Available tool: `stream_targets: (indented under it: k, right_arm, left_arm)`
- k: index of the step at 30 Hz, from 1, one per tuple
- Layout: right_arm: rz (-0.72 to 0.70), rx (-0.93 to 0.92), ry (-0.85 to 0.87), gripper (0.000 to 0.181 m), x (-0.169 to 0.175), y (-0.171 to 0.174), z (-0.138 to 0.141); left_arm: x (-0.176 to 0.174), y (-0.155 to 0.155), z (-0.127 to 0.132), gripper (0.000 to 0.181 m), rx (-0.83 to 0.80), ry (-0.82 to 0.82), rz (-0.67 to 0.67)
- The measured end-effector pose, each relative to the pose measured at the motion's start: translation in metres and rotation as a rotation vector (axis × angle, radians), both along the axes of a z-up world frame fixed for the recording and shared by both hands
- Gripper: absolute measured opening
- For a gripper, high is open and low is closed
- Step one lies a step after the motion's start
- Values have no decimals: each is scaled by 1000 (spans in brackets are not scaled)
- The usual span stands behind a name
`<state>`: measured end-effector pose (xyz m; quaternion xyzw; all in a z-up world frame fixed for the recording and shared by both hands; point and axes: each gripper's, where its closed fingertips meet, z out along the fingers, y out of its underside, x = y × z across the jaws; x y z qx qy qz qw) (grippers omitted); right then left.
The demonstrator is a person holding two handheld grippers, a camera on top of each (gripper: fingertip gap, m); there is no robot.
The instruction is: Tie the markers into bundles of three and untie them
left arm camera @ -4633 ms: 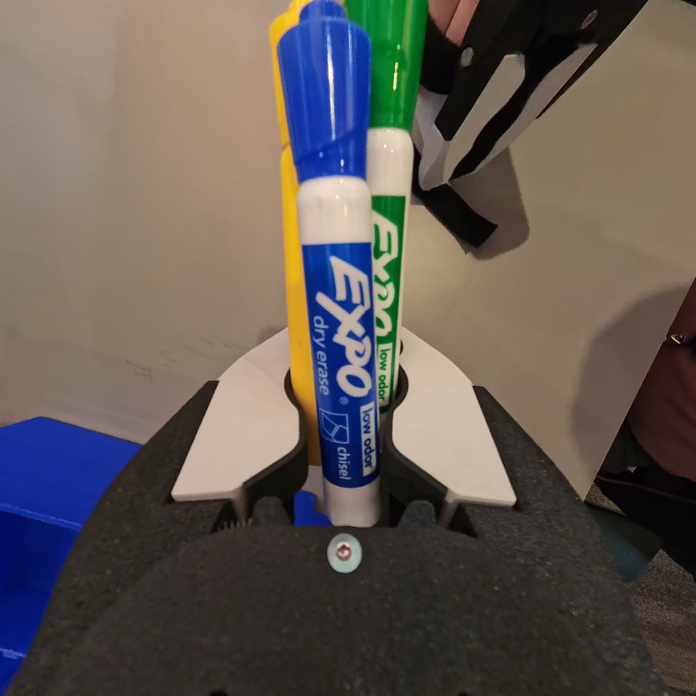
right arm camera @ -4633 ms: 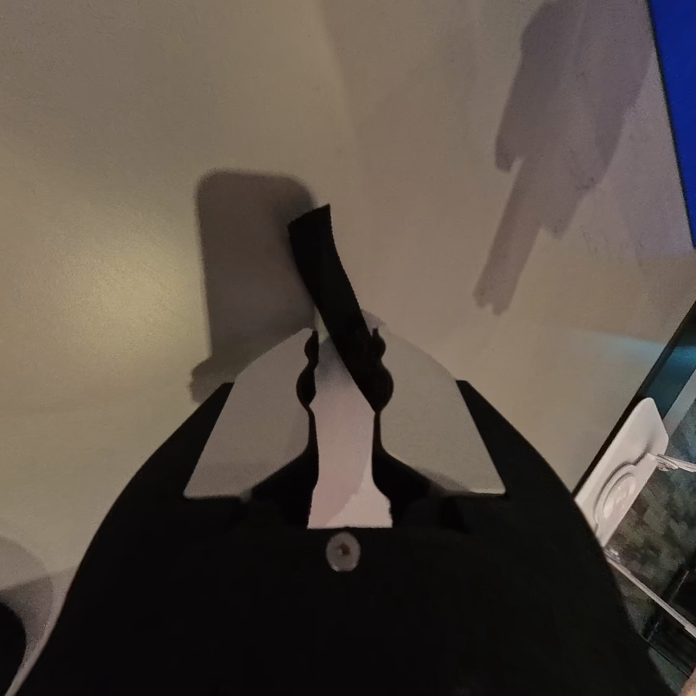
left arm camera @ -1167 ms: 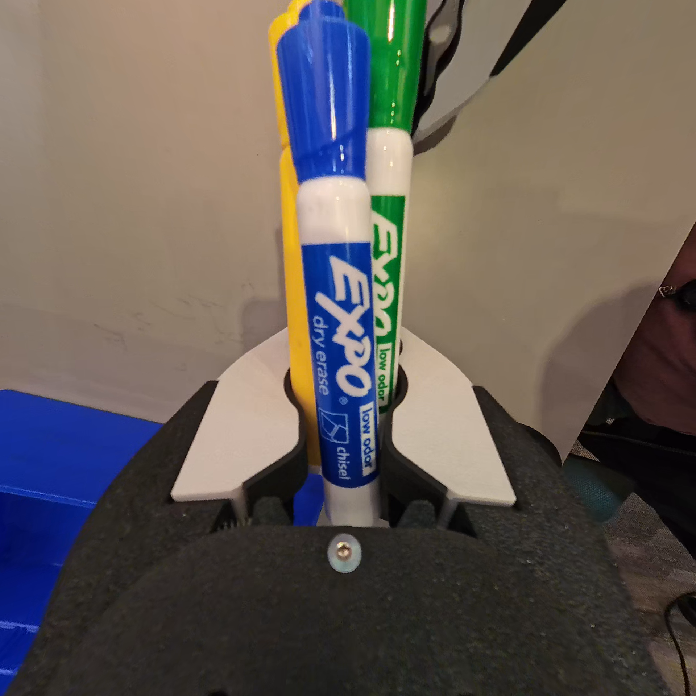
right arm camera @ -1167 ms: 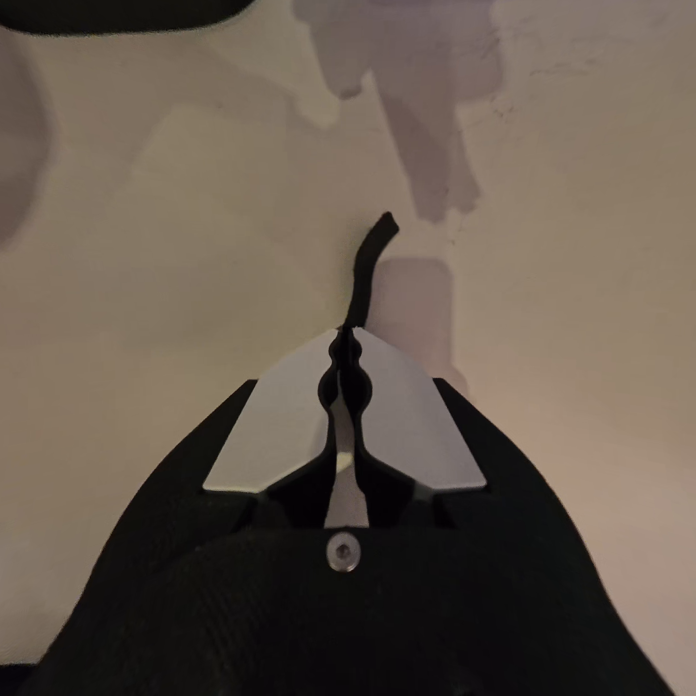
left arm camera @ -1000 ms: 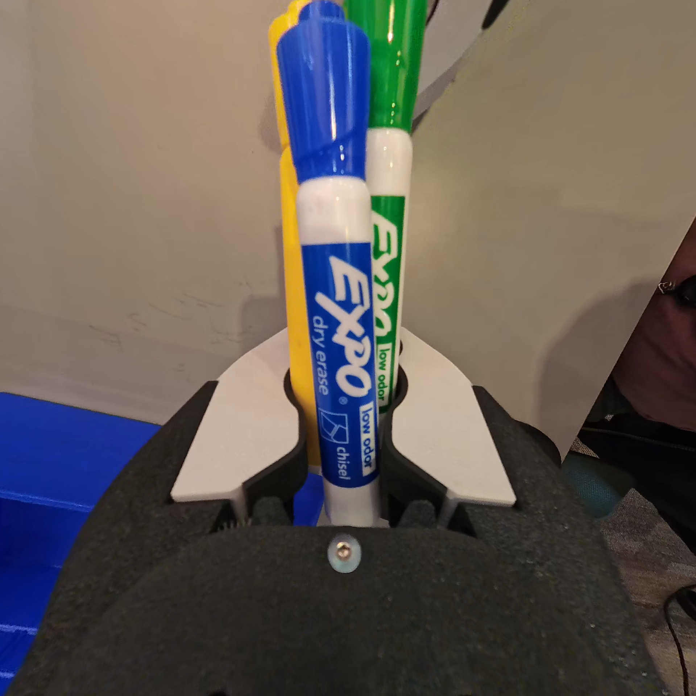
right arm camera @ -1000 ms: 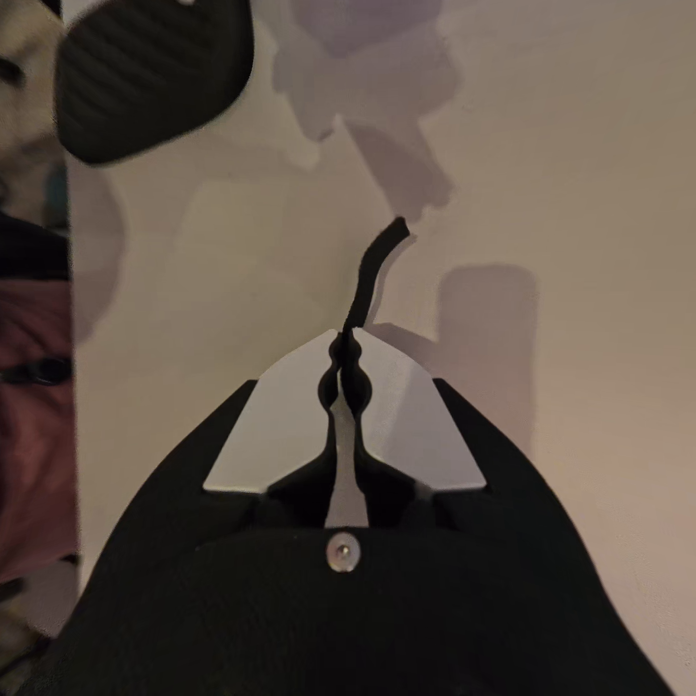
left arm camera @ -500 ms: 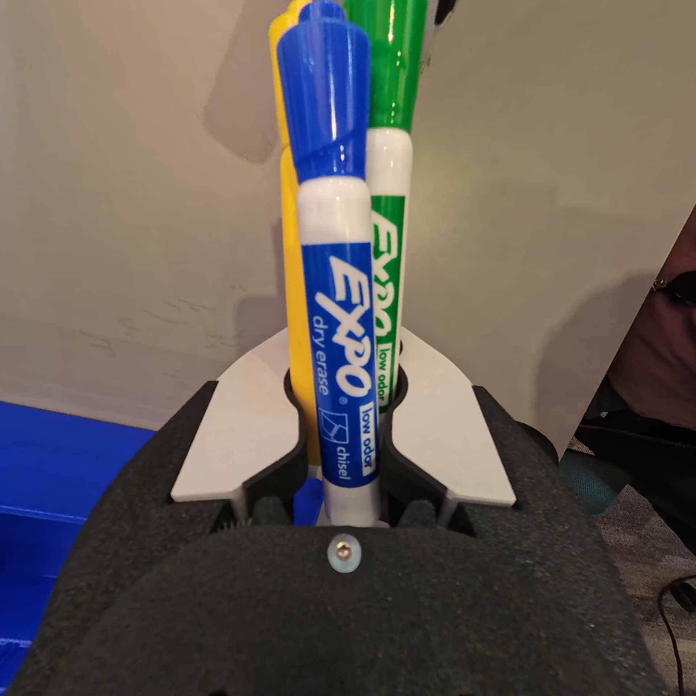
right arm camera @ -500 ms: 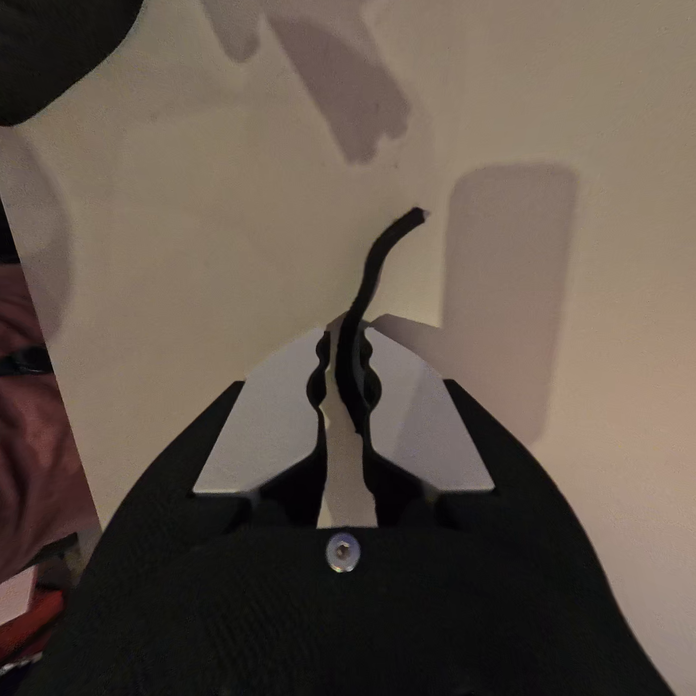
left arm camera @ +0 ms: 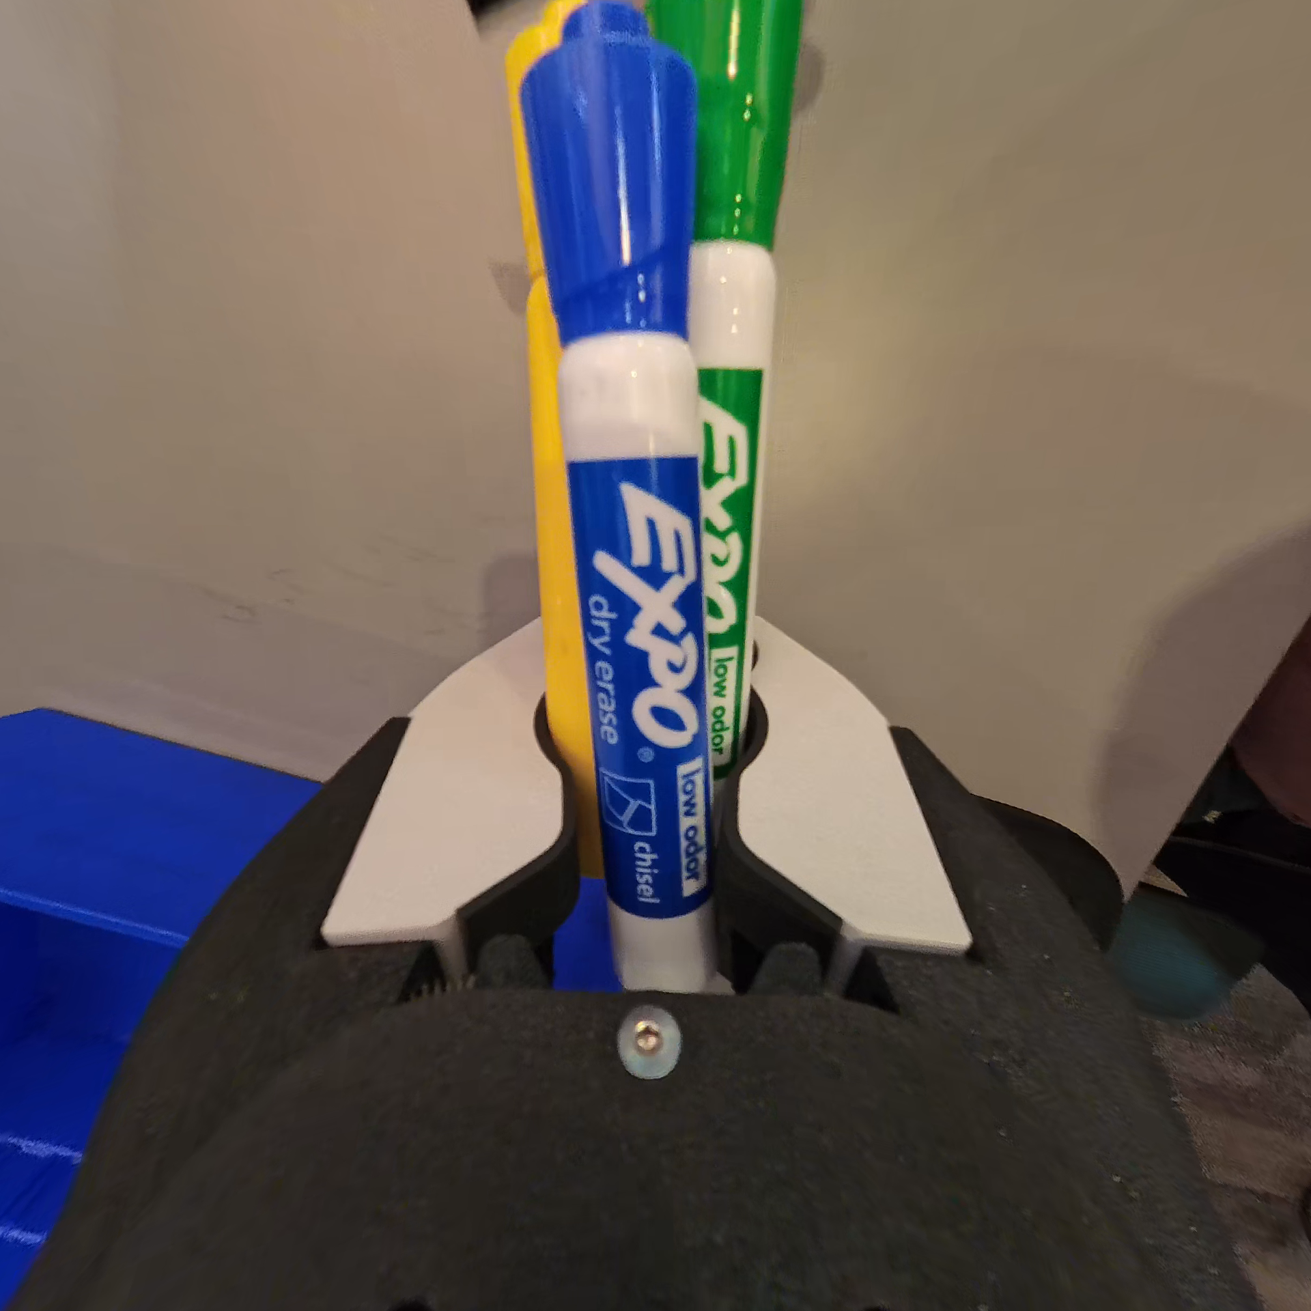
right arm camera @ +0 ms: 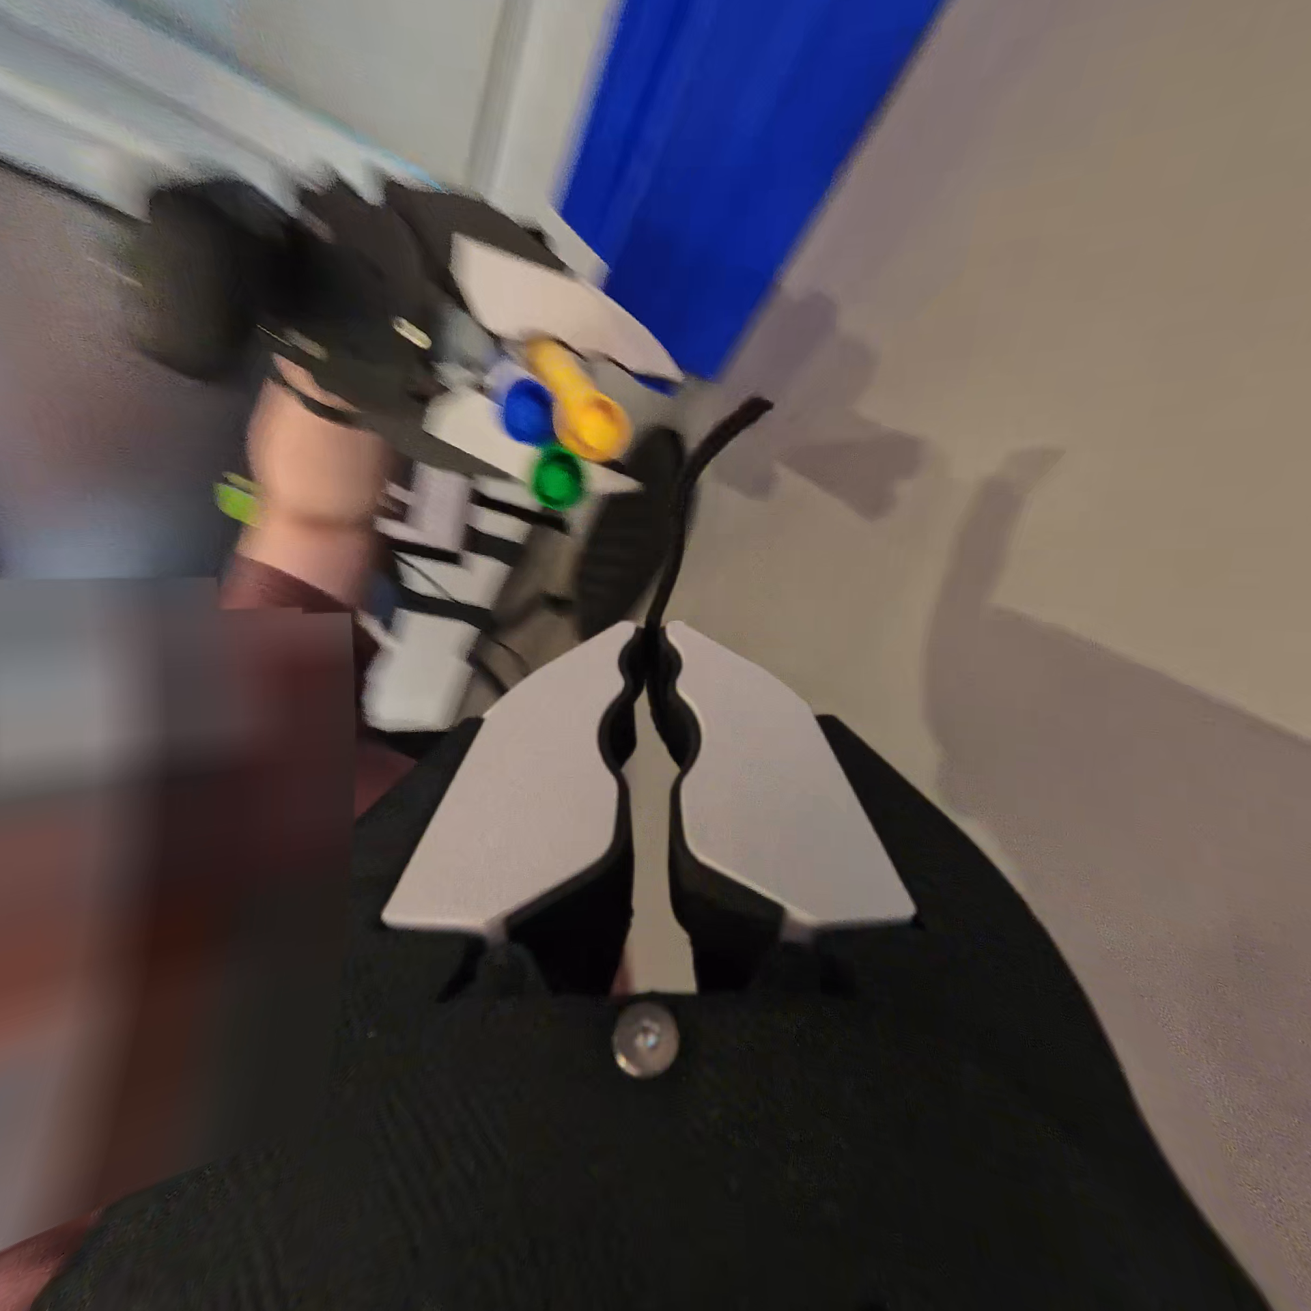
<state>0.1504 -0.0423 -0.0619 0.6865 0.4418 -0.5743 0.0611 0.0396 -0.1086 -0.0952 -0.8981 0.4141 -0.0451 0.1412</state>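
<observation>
My left gripper [left arm camera: 647, 681] is shut on three markers held side by side, pointing away from the camera: a blue marker [left arm camera: 624, 440] in front, a green marker [left arm camera: 734, 312] to its right and a yellow marker [left arm camera: 543, 397] behind on the left. No strap shows around them. My right gripper [right arm camera: 649, 628] is shut on a thin black strap [right arm camera: 699, 482] that sticks out past its tips and curves up to the right. The right wrist view is blurred; it shows the left gripper [right arm camera: 511, 340] with the three marker caps, blue [right arm camera: 526, 410], yellow [right arm camera: 592, 418] and green [right arm camera: 560, 479], at upper left.
A blue bin [left arm camera: 106, 851] sits at the lower left and also shows in the right wrist view [right arm camera: 709, 163]. The pale table top [left arm camera: 248, 355] fills the background. A person's hand [right arm camera: 312, 482] holds the left gripper. The table's right edge [left arm camera: 1163, 837] drops to carpet. The grippers' ends are close to 15 cm from one another.
My right gripper has swung round with the strap, from facing the bare table to facing the left gripper and marker caps. Its jaws, loose half a second ago, have closed on the strap. The left gripper barely moved.
</observation>
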Motion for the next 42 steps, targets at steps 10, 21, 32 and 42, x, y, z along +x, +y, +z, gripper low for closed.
stream_targets:
  k: [10, 21, 32, 42]
  right_arm:
    - [-142, -460, 178, 3, -14, -8, 71]
    - [-335, -764, 251, 3, -16, 23, 111]
    - [-293, -501, 41, 4, -35, -8, 86]
    - [-347, -288, -97, 4, -57, -14, 71]
  left_arm:
    - [20, 36, -11, 44, 38, 9, 66]
    - [43, 45, 0, 43, 49, -42, 62]
    - [47, 54, 1, 43, 72, -6, 101]
    - [59, 67, 10, 42, 118, -73, 143]
